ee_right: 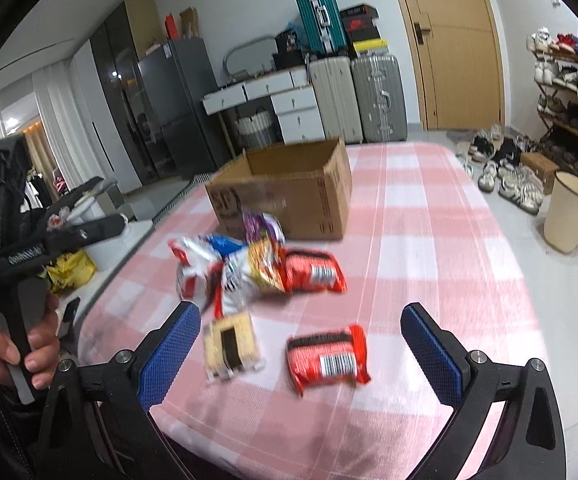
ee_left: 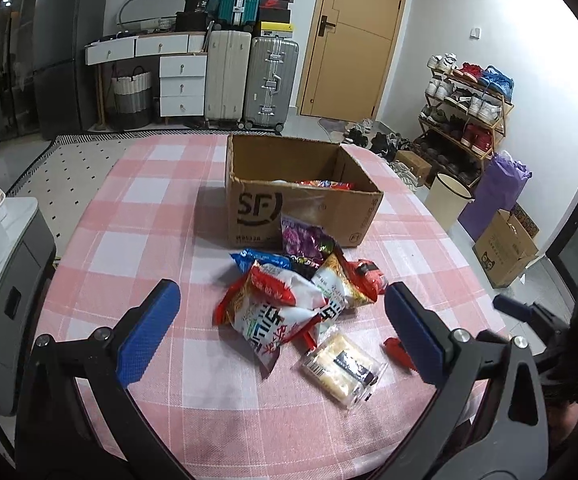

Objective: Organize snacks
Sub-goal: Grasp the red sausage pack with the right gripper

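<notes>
On the desk [ee_left: 137, 208], under a pink-and-white checked cloth, an open cardboard box [ee_left: 301, 208] stands toward the far side with some bright packets lying inside. Just in front of it sits a heap of snacks [ee_left: 289, 292]: a purple bag [ee_left: 305, 238] leans against the box's near wall, and a blue-topped packet, red-and-white bags and an orange one overlap below it. A clear-wrapped pack of pale biscuits [ee_left: 345, 368] lies apart on the near side of the heap.

The left claw [ee_left: 285, 328] hovers over the near edge of the heap, its jaws spread as wide as they go and holding nothing (the biscuits lie between and below the blue pads, untouched).

The right claw [ee_right: 301, 344] is likewise wide open and empty. In its blurred view a red packet [ee_right: 327, 358] with a barcode lies on the cloth between the pads, beside the biscuits [ee_right: 231, 344], and a second red packet [ee_right: 315, 272] rests against the heap [ee_right: 229, 268], with the box [ee_right: 289, 188] behind. A hand [ee_right: 21, 344] grips the left claw's handle at that view's left edge.
</notes>
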The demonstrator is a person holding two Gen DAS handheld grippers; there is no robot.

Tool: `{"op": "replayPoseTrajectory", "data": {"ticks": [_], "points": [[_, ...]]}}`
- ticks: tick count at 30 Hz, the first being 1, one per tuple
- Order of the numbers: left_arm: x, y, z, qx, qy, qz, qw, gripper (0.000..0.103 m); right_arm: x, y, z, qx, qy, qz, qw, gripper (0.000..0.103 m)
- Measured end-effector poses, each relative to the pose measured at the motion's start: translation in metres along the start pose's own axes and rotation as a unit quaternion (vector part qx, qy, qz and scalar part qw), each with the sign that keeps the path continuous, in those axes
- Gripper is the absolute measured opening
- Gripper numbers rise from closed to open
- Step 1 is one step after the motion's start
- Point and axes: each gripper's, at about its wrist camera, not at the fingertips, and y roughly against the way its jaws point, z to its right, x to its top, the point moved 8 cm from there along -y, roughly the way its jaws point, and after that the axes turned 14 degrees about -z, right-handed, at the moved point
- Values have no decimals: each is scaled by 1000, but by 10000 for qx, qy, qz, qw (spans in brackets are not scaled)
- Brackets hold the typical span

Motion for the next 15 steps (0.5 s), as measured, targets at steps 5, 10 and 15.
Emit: {"op": "replayPoseTrajectory", "data": {"ticks": [5, 10, 15], "points": [[-6, -10, -9, -69, 126, -41, 9999, 102, -13, -28, 7, 2, -55, -310, 9995, 102], [-11, -23, -15, -73, 175, -144, 9997, 102, -22, -54, 16, -18, -133, -566, 9983, 102], [-16, -38, -20, -120, 206, -274, 9993, 102, -25, -75, 21, -25, -159, -752, 9970, 99]]}}
